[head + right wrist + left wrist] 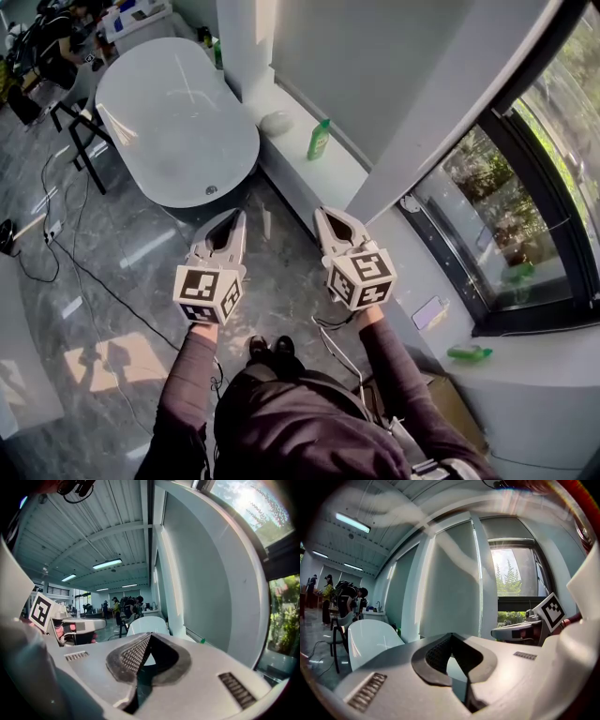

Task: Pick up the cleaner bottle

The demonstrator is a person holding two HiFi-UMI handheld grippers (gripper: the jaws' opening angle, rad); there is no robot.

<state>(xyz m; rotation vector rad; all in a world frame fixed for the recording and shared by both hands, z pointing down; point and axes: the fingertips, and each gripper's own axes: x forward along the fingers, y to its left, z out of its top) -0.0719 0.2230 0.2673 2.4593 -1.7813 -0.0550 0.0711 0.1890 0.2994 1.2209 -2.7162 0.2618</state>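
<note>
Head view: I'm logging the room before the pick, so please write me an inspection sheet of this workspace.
Surface: white ledge beside the bathtub.
Job's things: green cleaner bottle upright on the ledge, untouched.
Clutter: pale rounded object on the ledge; green item lying under the window.
Grippers: left gripper and right gripper both shut, empty, short of the bottle.
Cables: black leads across the floor.
Surroundings: people far off.

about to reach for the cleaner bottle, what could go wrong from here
Both the left gripper and the right gripper are shut and empty; unless one opens first, it may just knock the upright green plastic bottle over. The bottle stands on a narrow white ledge by the wall, so a nudge could send it off the edge. Black cables lie across the grey floor, a possible trip hazard on the way.
</note>
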